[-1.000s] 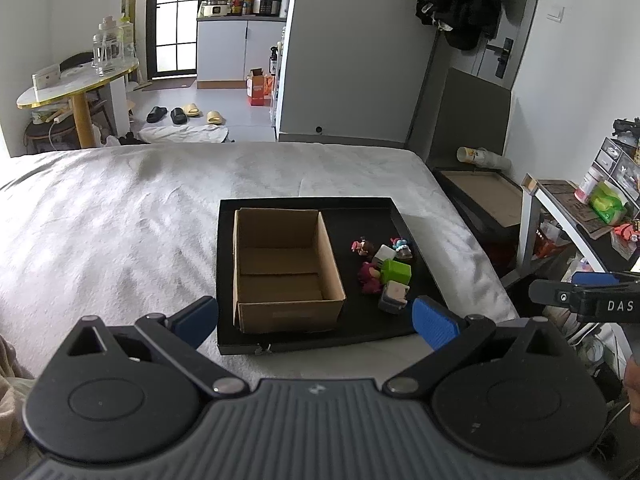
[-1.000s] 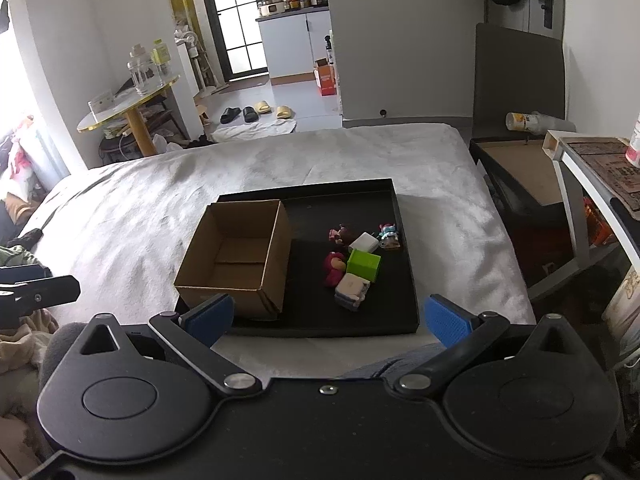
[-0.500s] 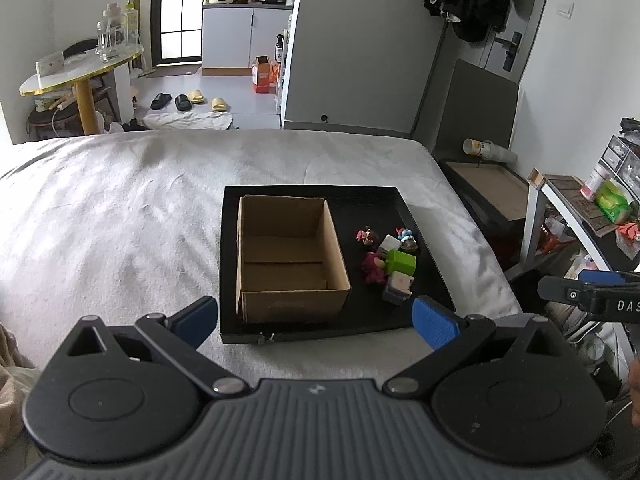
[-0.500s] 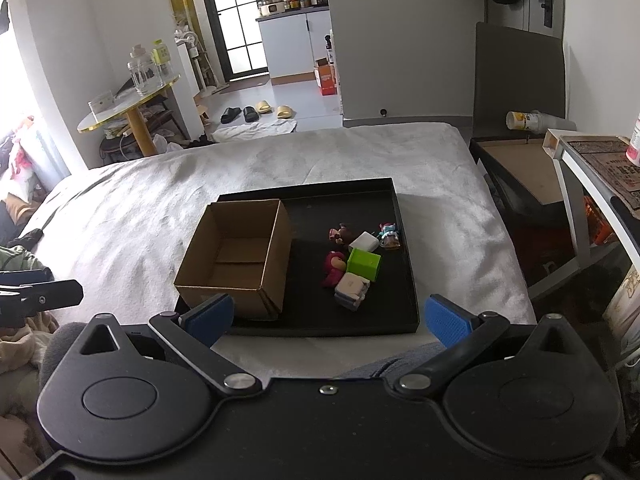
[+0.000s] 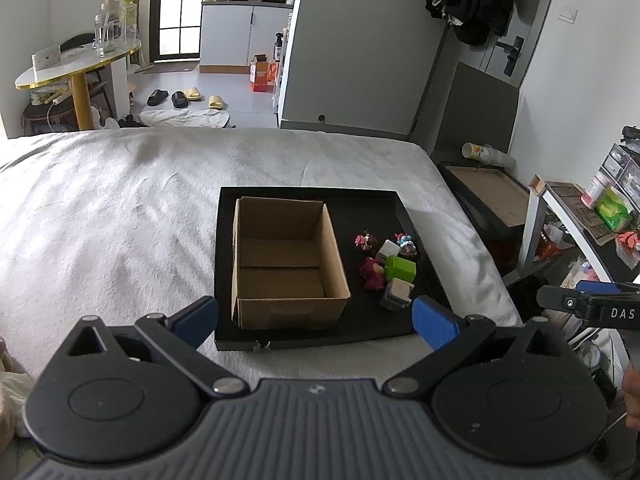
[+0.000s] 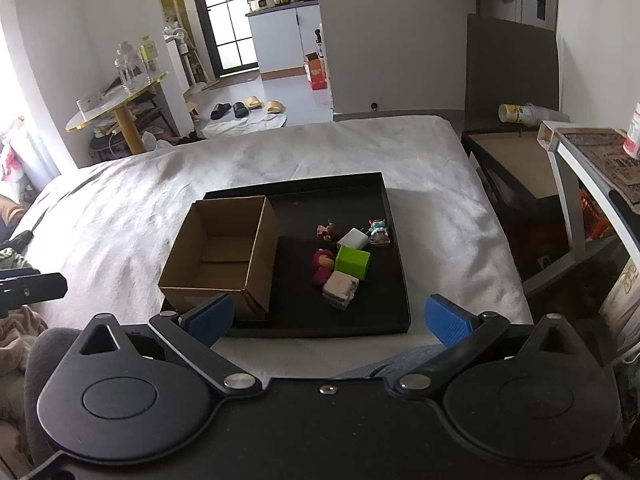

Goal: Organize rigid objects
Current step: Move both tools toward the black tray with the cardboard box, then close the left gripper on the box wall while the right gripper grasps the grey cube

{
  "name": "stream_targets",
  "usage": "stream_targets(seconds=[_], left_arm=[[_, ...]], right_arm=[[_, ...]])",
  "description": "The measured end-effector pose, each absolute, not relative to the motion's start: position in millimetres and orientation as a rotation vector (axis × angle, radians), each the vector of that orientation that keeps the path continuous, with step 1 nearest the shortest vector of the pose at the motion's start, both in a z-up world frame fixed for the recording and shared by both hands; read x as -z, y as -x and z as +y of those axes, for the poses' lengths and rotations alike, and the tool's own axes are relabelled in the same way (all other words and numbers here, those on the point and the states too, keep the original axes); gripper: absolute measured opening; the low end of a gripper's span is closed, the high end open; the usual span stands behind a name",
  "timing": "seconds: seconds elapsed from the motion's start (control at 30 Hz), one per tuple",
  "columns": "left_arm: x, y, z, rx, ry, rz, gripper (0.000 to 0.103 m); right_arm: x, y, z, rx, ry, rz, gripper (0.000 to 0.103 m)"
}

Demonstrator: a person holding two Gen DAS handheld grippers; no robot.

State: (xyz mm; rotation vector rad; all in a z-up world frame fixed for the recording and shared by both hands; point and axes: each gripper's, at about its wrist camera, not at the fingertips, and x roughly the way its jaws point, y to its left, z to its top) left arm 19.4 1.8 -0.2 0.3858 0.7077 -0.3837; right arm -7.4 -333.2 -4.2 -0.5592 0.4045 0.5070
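A black tray (image 5: 424, 240) (image 6: 400, 292) lies on a white bed. An open, empty cardboard box (image 5: 286, 264) (image 6: 224, 252) stands in its left half. To the right of the box lie several small things: a green block (image 5: 401, 269) (image 6: 352, 263), a white block (image 5: 389, 249) (image 6: 353, 238), a grey-and-white cube (image 5: 396, 293) (image 6: 340, 289), a magenta figure (image 5: 371, 272) (image 6: 322, 264) and two small dolls. My left gripper (image 5: 316, 320) is open and empty before the tray's near edge. My right gripper (image 6: 330, 318) is open and empty, likewise short of the tray.
The white bed (image 5: 100, 216) spreads wide to the left of the tray. A dark side table (image 6: 516, 160) and a shelf unit (image 5: 592, 216) stand to the right. A round table (image 5: 76, 64) and slippers on the floor are beyond the bed.
The left gripper has risen and tipped a little, so the tray sits lower in its view. The right gripper has hardly moved. Both stay open.
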Motion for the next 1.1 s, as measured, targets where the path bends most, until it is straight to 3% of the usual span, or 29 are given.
stream_targets(seconds=[0.87,0.97,1.1], left_arm=[[37,-98,-4,0.398,-0.465,0.778,0.100],[44,-109,-3,0.395,-0.478,0.784,0.098],[56,-127,-1,0.378,-0.483,0.818,0.086]], right_arm=[[17,-70,-319,-0.451,0.533,0.567,0.103],[21,-81,-315,-0.455,0.527,0.591,0.103],[28,-100,-312,-0.436,0.490,0.643,0.100]])
